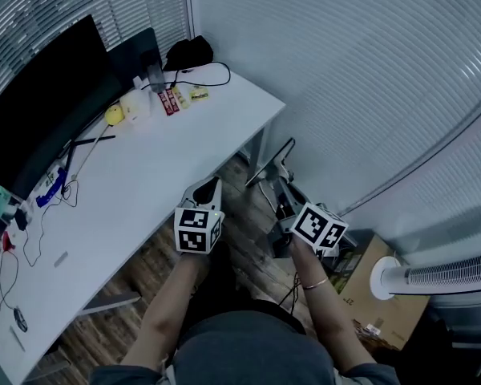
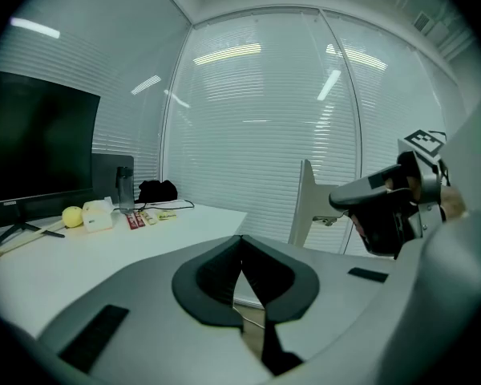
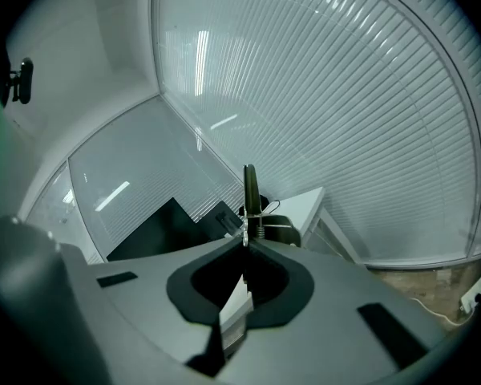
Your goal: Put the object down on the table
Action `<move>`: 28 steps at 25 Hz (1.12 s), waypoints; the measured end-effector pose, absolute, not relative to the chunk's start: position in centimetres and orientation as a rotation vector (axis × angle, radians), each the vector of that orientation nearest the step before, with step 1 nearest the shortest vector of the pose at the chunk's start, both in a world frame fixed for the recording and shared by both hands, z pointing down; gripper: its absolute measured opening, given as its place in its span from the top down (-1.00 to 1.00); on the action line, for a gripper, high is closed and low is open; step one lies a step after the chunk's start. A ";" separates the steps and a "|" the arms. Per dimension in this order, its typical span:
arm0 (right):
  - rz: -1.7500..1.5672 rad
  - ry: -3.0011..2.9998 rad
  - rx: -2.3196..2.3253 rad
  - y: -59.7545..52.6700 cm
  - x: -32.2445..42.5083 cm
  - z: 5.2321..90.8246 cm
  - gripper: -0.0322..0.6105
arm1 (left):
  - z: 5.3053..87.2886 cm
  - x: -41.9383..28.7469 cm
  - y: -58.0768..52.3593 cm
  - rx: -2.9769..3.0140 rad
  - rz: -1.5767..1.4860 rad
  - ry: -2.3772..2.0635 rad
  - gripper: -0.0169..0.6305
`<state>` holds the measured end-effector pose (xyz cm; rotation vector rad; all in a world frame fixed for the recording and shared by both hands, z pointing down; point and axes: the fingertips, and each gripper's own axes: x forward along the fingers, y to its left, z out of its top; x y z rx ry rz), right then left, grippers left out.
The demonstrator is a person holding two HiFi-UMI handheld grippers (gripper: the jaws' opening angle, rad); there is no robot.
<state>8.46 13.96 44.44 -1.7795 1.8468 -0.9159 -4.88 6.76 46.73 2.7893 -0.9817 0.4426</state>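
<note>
My right gripper (image 1: 282,207) (image 3: 244,243) is shut on a flat grey spring clip (image 3: 249,191), which sticks up out of the jaws edge-on with its metal spring showing. The clip (image 1: 276,167) hangs in the air past the right end of the white table (image 1: 184,151), above the wooden floor. The left gripper view shows the clip (image 2: 307,203) broadside in front of the right gripper (image 2: 341,199). My left gripper (image 1: 211,187) (image 2: 241,243) is shut with nothing in it, beside the table's near edge.
On the table's far end stand a dark monitor (image 1: 40,111), a yellow ball (image 1: 114,115), a white box (image 1: 136,103), a bottle (image 1: 156,77), red packets (image 1: 170,101) and a black bag (image 1: 188,52). Cables lie at the left. A cardboard box (image 1: 377,287) and a white fan (image 1: 441,275) stand on the floor at the right.
</note>
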 end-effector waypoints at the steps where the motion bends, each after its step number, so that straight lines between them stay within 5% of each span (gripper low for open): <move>1: -0.923 1.844 -1.783 13.1 8.8 44.6 0.88 | 46.8 -4.6 5.8 2.786 0.441 -0.981 0.88; 28: -1.052 1.723 -1.756 -5.7 12.1 45.9 0.88 | 47.5 -3.2 -13.5 2.745 0.412 -0.975 0.88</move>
